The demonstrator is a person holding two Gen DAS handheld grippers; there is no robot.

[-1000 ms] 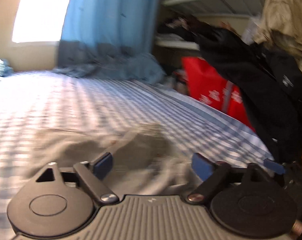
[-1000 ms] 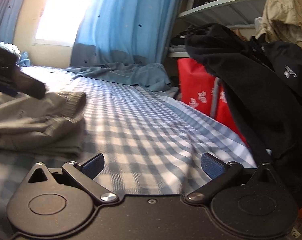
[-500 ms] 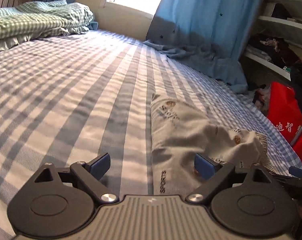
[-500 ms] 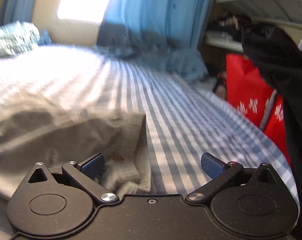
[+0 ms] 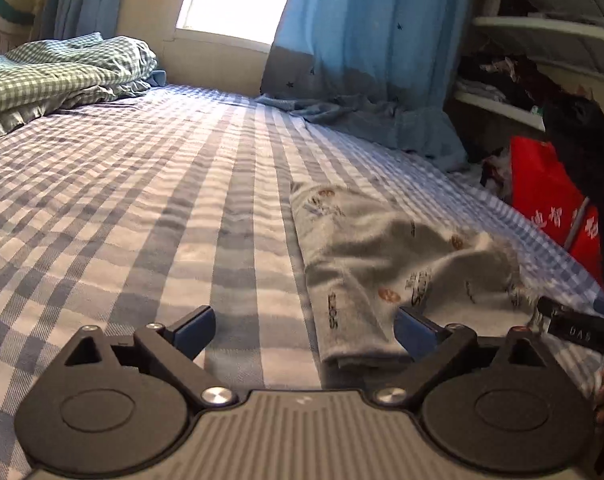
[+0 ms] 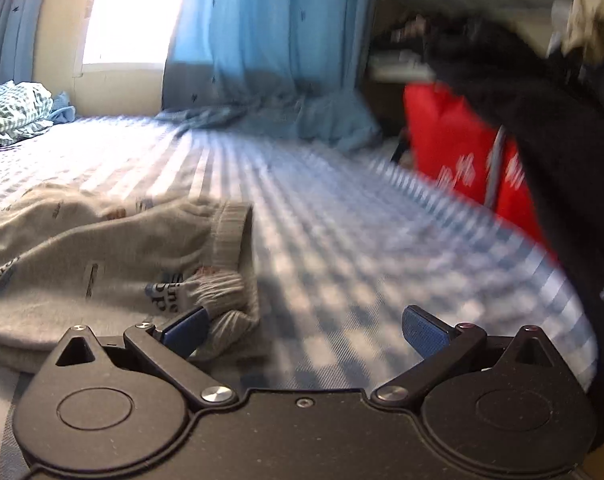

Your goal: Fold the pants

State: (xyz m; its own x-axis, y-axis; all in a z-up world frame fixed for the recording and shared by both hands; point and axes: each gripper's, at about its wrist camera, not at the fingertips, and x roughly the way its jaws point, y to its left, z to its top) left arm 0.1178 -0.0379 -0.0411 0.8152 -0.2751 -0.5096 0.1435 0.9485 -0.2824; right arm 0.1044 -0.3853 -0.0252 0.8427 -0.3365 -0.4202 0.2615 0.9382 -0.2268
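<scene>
Grey folded pants (image 5: 386, 264) lie on the checked bed (image 5: 141, 208); left tool (image 5: 306, 330) opening, right tool (image 6: 304, 330) released.

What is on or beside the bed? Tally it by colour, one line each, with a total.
Grey: 1, the pants
Green-checked: 1, the quilt
Blue: 1, the curtain
Red: 1, the bag
Black: 1, the garment
Total: 5
</scene>
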